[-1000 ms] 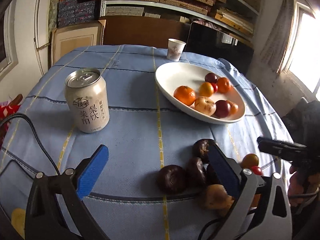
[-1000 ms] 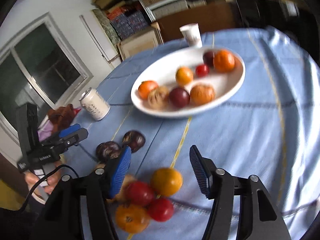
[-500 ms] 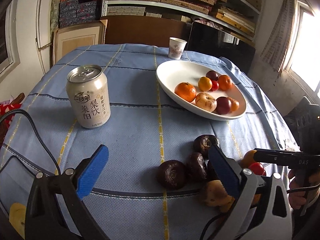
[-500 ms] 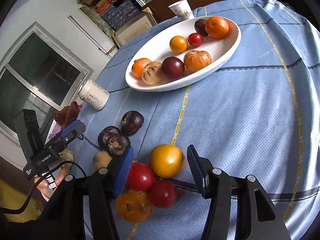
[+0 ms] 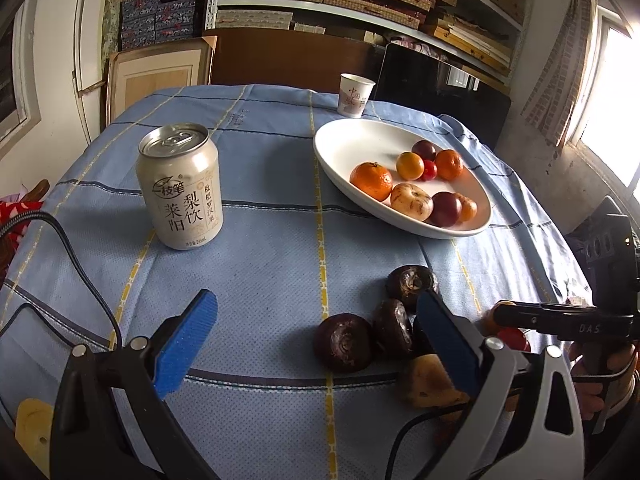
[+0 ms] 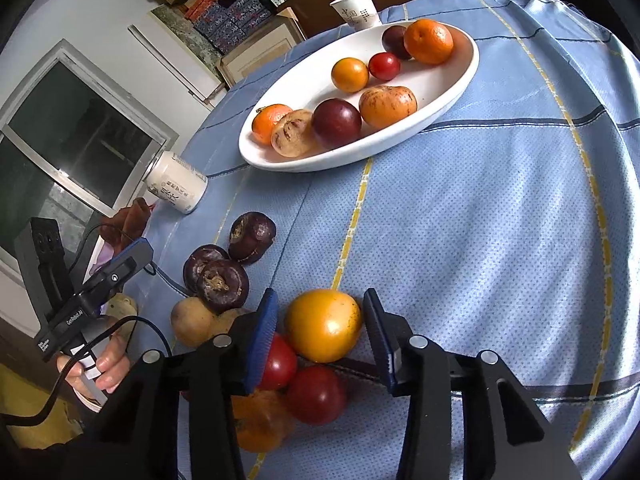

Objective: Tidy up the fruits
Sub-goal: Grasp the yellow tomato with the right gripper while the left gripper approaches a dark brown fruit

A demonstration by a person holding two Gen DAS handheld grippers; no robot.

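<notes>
A yellow-orange fruit (image 6: 324, 324) lies on the blue tablecloth between the blue pads of my right gripper (image 6: 320, 336). Its jaws are closing, and a thin gap still shows at the left pad (image 6: 264, 336). Two red tomatoes (image 6: 316, 394) and an orange fruit (image 6: 256, 420) lie just behind the yellow-orange fruit, under the gripper. Three dark brown fruits (image 6: 222, 284) and tan ones (image 6: 192, 322) sit to its left. My left gripper (image 5: 316, 312) hovers open over bare cloth, with the dark fruits (image 5: 344, 342) near its right pad. A white oval plate (image 5: 340, 152) holds several fruits.
A beige drink can (image 5: 180, 188) stands at the left of the table. A paper cup (image 5: 356, 94) stands behind the plate. The table edge runs close under both grippers. Shelves, boxes and a dark chair back stand beyond the far edge.
My right gripper came down around the yellow-orange fruit and its jaws narrowed. The left gripper kept still and open.
</notes>
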